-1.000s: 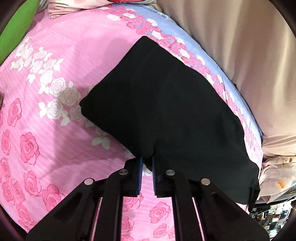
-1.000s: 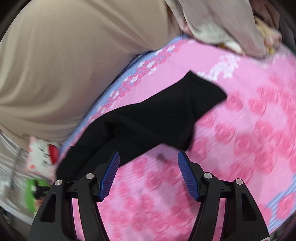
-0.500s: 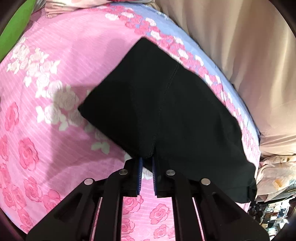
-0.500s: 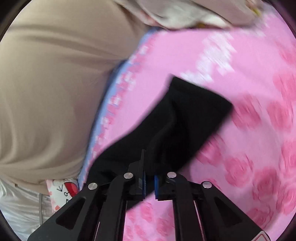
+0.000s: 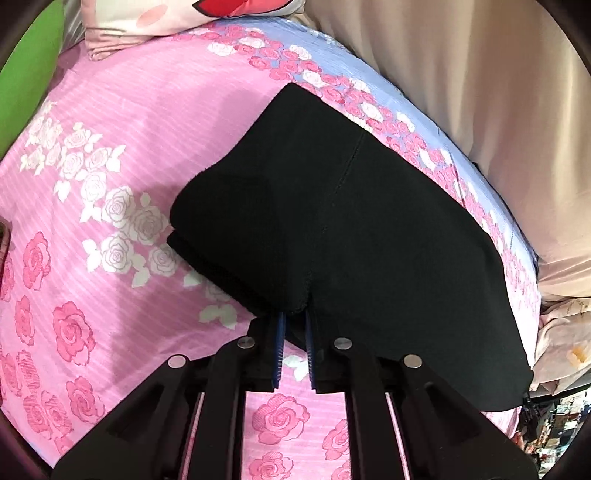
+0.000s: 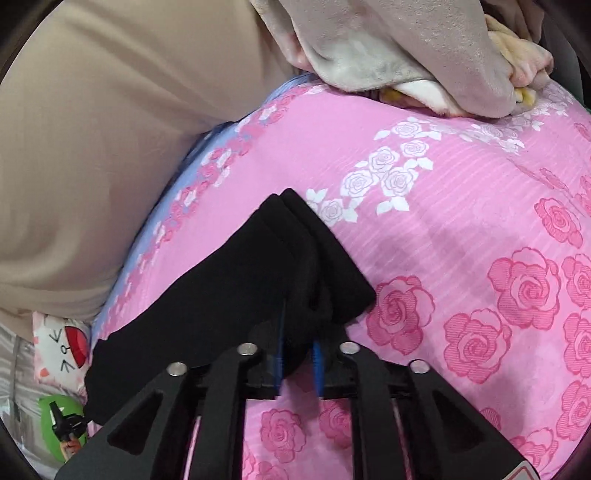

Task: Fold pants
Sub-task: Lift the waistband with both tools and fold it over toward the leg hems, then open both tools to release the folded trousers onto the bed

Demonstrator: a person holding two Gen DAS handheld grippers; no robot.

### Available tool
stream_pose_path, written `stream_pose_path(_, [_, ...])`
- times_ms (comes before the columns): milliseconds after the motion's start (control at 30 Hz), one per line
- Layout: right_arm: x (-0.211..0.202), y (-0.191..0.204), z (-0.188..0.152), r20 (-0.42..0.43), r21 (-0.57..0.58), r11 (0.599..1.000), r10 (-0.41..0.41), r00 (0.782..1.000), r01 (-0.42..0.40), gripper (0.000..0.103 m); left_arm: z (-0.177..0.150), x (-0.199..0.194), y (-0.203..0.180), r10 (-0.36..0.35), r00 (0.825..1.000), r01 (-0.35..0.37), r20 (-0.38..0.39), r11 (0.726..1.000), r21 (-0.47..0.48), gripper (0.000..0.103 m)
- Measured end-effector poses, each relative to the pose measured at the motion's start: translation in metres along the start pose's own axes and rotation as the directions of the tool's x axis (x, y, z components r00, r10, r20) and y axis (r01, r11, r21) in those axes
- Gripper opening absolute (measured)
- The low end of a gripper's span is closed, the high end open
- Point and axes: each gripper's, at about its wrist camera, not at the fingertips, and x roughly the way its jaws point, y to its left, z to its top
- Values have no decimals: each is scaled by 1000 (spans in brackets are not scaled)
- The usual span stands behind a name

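Note:
The black pants (image 5: 332,229) lie partly folded on a pink rose-print bedsheet (image 5: 110,184). My left gripper (image 5: 294,321) is shut on the near edge of the pants, at a seam notch. In the right wrist view the pants (image 6: 240,288) run from lower left to the centre. My right gripper (image 6: 298,343) is shut on a bunched end of them and lifts it slightly off the sheet.
A beige curtain or cover (image 5: 480,110) hangs along the blue border of the sheet (image 5: 332,55). A cartoon pillow (image 5: 184,22) and a green object (image 5: 22,74) lie at the far end. A bundled blanket (image 6: 406,48) sits at the other end.
My right gripper moved onto the pants' end and shut on it; it was open a second ago. My left gripper stays shut on the pants, which shifted slightly.

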Motion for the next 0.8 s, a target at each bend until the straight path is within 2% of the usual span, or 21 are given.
stream_pose_path(67, [-4,1,0,-6,-1,999,38,999,-38,49,0,0,-3,17,1000,-17,3,1000,11,10])
stream_pose_path(200, [-8,12,1,2,-27,999,30,1000,-30,54,-1,1,-6,36,999,-36,15,999,11,11])
stream_pose_path(233, [-2,12,6,2,-40,999,5,1000,-5,53,0,1,-6,37,999,-37,17,999,7,11])
stream_pose_path(267, [2,16,10,-7,-55,998,-10,1000,10,35,1,1,-7,40,999,-40,20,999,5,11])
stream_pose_path(300, [7,18,12,-12,-75,997,-22,1000,21,10,3,1,-9,47,999,-47,23,999,8,10])
stream_pose_path(367, [16,32,25,1,-122,991,-47,999,47,9,10,-5,-13,47,998,-47,30,999,8,9])
stream_pose_path(467, [-10,76,52,100,-213,977,11,995,11,8,28,-30,-29,25,995,-27,96,999,22,9])
stream_pose_path(567, [-46,123,72,198,-321,947,91,976,-23,8,42,-59,-50,-1,983,-12,183,998,69,9])
stream_pose_path(600, [-50,127,74,212,-340,940,91,973,-14,8,44,-65,-56,6,977,-27,214,995,92,9])
stream_pose_path(667, [-43,116,73,217,-346,938,46,975,33,8,41,-59,-59,47,970,-80,240,989,127,9])
stream_pose_path(733, [-12,75,66,140,-280,958,-31,990,70,8,37,-31,-42,94,978,-116,185,987,110,9])
stream_pose_path(800, [17,35,55,53,-218,970,-96,994,106,8,28,-1,-16,90,991,-96,99,994,58,9])
